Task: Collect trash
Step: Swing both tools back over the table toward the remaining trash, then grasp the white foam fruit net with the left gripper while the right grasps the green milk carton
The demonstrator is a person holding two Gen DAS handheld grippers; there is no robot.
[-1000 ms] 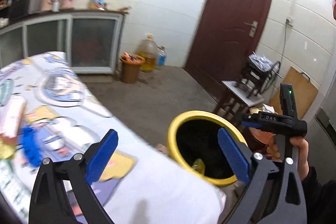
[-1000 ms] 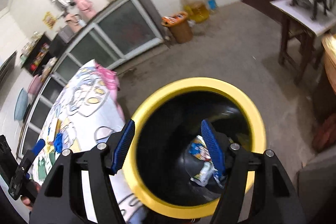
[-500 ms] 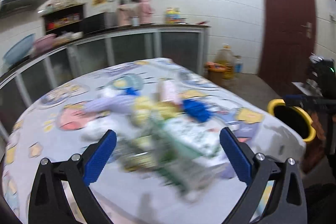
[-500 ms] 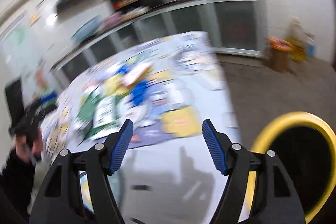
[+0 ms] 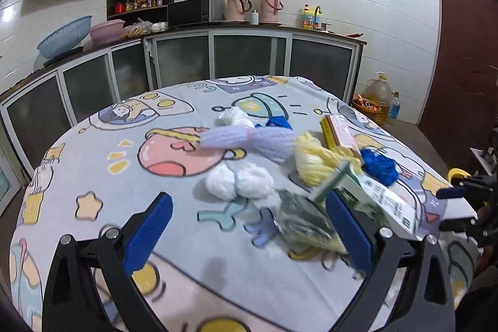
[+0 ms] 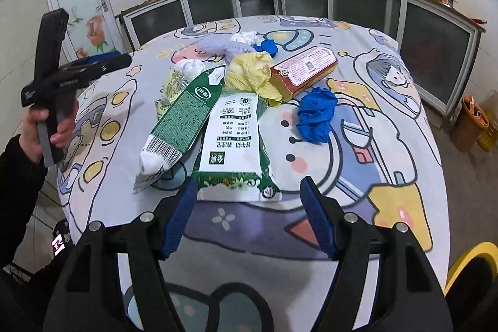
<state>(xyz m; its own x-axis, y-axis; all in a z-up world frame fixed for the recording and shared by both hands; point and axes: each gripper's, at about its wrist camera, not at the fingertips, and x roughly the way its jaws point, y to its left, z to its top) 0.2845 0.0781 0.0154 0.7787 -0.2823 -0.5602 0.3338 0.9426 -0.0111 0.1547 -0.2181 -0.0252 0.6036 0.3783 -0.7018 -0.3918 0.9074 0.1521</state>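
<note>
A round table w/ a pale cartoon-print cloth [image 6: 358, 30] is carrying the trash in a loose pile toward its centre and far edge. The white-and-green milk carton [image 6: 232, 151] is lying flat nearest the right gripper [image 6: 249, 215], w/ a flattened green-and-white carton [image 6: 183, 117] touching its left side. Behind them a crumpled yellow plastic bag [image 6: 249, 73] is sitting against a red-and-yellow cardboard box [image 6: 303, 69]; a crumpled blue glove [image 6: 316, 114] is lying just right of the milk carton, another blue scrap [image 6: 266, 47] nearer the far edge. White tissue wads [image 5: 238, 182] and a lilac knitted piece [image 5: 249, 139] are lying near the centre.

Both claws are hanging released, jaws spread wide, gripping nothing: the right one over the table's near edge, the left gripper [image 5: 246, 229] over the left-hand edge.

A yellow-rimmed black bin [image 6: 470, 266] is standing beside the table's near-right edge. Glass-fronted counter cabinets [image 5: 249, 55] are lining the tiled wall, w/ pink thermoses [image 5: 253, 3] and a microwave [image 5: 190, 11] on top; a dark red door [image 5: 463, 52] is at right
</note>
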